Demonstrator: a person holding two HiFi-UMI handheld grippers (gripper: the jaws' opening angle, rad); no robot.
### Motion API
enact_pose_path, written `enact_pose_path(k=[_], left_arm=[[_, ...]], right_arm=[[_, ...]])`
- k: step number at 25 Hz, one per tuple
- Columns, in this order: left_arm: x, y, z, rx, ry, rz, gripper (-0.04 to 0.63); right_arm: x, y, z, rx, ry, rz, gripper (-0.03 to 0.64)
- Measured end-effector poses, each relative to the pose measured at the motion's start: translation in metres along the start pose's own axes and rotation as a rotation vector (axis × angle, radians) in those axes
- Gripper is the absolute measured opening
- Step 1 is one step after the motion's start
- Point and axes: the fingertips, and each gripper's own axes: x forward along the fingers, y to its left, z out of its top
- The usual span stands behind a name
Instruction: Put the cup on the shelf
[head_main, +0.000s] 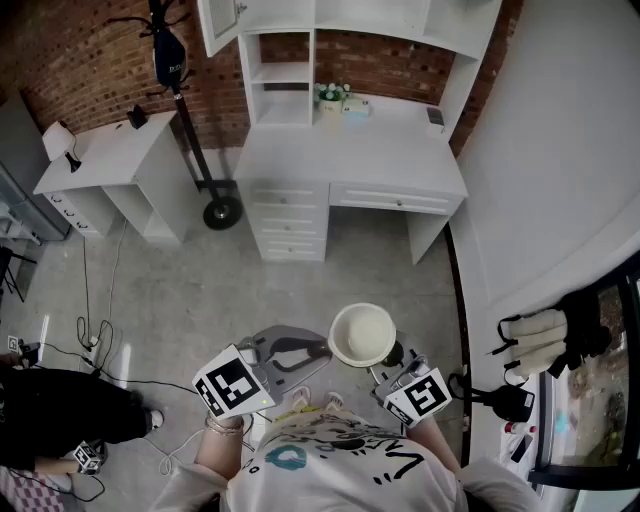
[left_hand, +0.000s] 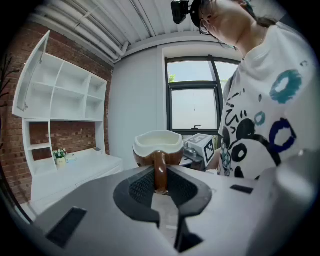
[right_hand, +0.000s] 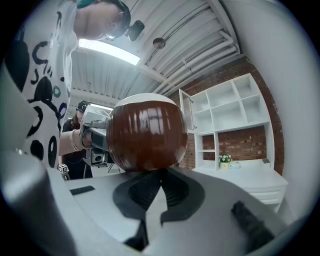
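A brown cup (head_main: 362, 335) with a white inside is held in the air in front of the person's chest. My left gripper (head_main: 322, 348) is shut on the cup's brown handle (left_hand: 159, 172), which stands upright between its jaws. My right gripper (head_main: 392, 357) sits at the cup's right side. In the right gripper view the cup's round brown body (right_hand: 145, 137) rests right at the tips of my right gripper (right_hand: 161, 175), whose jaws look shut. The white shelf unit (head_main: 285, 75) stands on a white desk (head_main: 350, 150) across the floor; it also shows as the shelf unit (right_hand: 225, 110).
A small flower pot (head_main: 331, 97) stands on the desk under the shelves. A second white table (head_main: 100, 160) is at the left, with a wheeled stand (head_main: 221, 211) beside it. Cables (head_main: 95, 335) lie on the floor; another person (head_main: 60, 410) is at lower left. Gloves (head_main: 535, 340) lie on the sill at right.
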Motion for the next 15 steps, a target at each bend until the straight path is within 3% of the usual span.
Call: enact_pose_path(k=[15], left_arm=[[-0.018, 0.0, -0.002, -0.015, -0.021, 0.041, 0.055]], right_arm=[[0.011, 0.013, 0.005, 0.005, 0.003, 0.025, 0.028]])
